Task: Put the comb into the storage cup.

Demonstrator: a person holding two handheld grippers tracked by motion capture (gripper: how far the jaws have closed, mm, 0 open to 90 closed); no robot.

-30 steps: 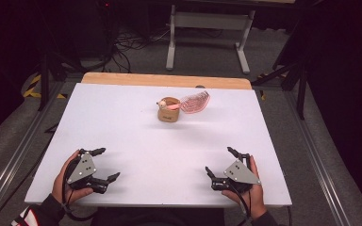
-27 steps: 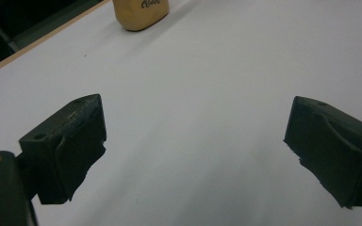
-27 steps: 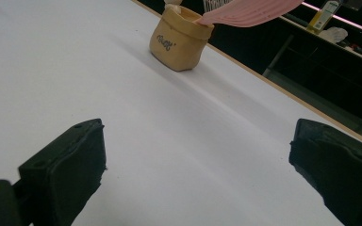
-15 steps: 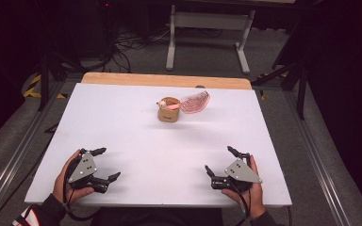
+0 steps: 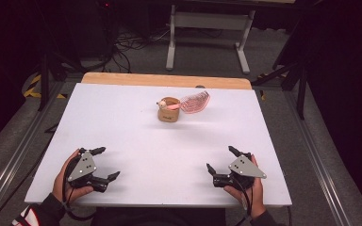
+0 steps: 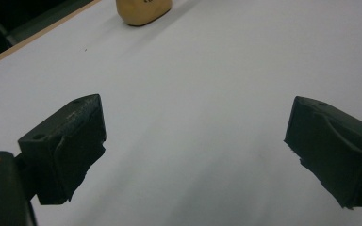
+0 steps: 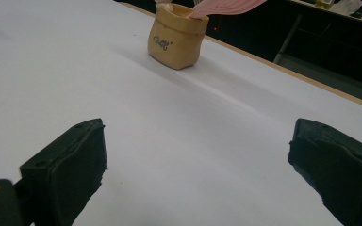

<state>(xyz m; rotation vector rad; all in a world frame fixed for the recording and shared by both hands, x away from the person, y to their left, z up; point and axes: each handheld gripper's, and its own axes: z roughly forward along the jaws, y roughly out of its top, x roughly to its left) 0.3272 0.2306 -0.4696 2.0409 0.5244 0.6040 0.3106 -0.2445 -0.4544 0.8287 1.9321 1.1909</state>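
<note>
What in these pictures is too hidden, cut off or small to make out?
- Tan pot: its printed word is too blurred to read in the right gripper view.
- Pink comb: top edge crops it in the right gripper view.
- Pot's inside: rim hides it in the high view.
- Left gripper view: top edge crops the pot.

The counter (image 5: 136, 141) is plain white with a light wooden strip along its far edge. The small pot (image 5: 168, 113) is tan with dark lettering on its side, and the comb (image 5: 195, 101) leaning out of it is pink with fine ribbed lines. Each hand-held gripper, left (image 5: 101, 163) and right (image 5: 221, 160), is black with a grey plate on top.
</note>
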